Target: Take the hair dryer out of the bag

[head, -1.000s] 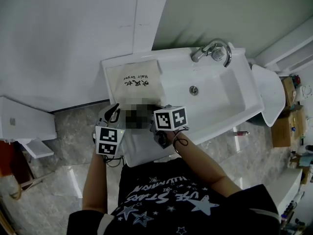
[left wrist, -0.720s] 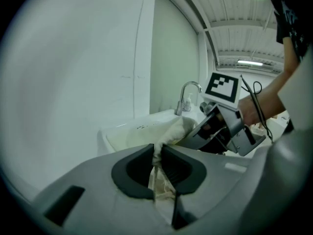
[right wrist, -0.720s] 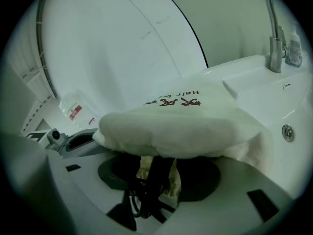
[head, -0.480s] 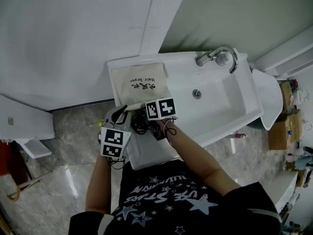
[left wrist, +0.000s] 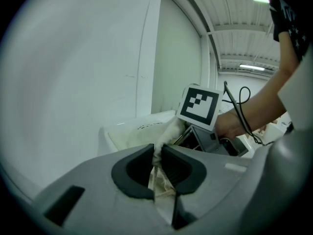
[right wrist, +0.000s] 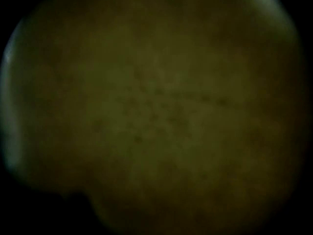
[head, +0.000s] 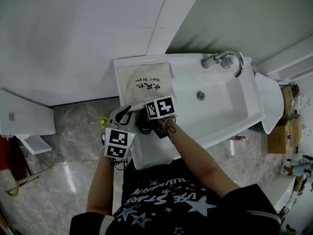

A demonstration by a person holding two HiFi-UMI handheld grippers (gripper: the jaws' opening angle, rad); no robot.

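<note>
Cream bag (head: 142, 76), black lettering (head: 147, 86); white sink (head: 226, 101); grey marbled floor (head: 68, 133).

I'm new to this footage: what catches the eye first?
A cream cloth bag printed "Hair Dryer" lies at the left end of the white washbasin, across from the chrome tap. The left tool is clamped on the bag's mouth fabric. The right tool reaches into it, jaws just closing, its own view too dark to show what's between them.

The right gripper (head: 149, 122) jaws, just closing, hide in the bag (head: 146, 82).
</note>
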